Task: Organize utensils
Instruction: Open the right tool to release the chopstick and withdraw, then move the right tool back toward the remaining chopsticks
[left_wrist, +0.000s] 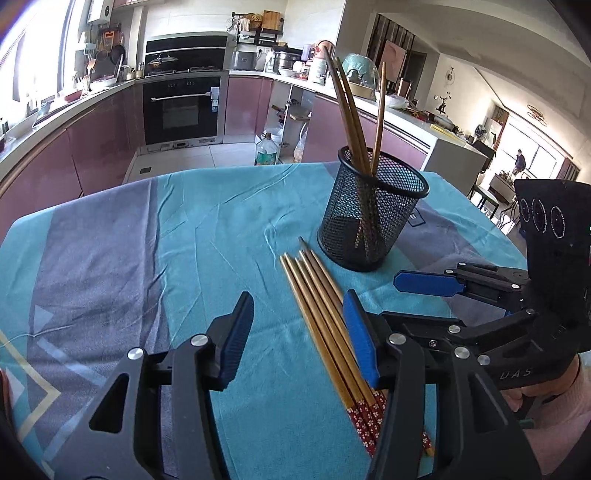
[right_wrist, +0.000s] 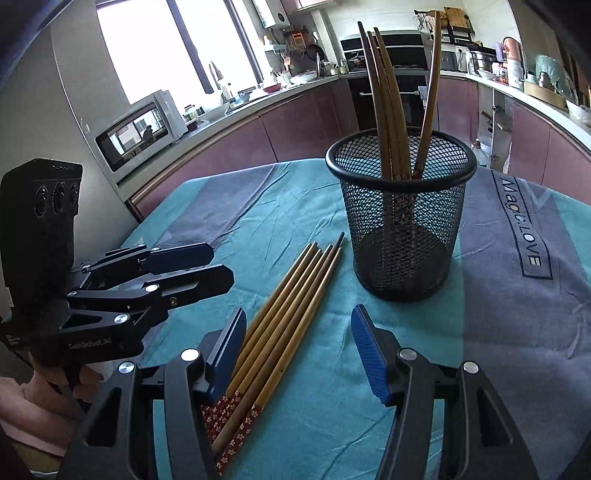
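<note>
Several bamboo chopsticks with red flowered ends (left_wrist: 325, 321) lie bundled on the teal tablecloth, also in the right wrist view (right_wrist: 280, 325). A black mesh holder (left_wrist: 371, 210) stands just beyond them with several chopsticks upright in it (left_wrist: 354, 114); it also shows in the right wrist view (right_wrist: 402, 218). My left gripper (left_wrist: 299, 332) is open and empty, low over the cloth, its right finger beside the bundle. My right gripper (right_wrist: 299, 347) is open and empty, with the bundle between its fingers near the left pad (right_wrist: 231, 347).
The table (left_wrist: 147, 258) is covered by a teal and grey cloth. The right gripper shows at the right of the left wrist view (left_wrist: 428, 282); the left gripper shows at the left of the right wrist view (right_wrist: 199, 266). Kitchen counters and an oven stand behind.
</note>
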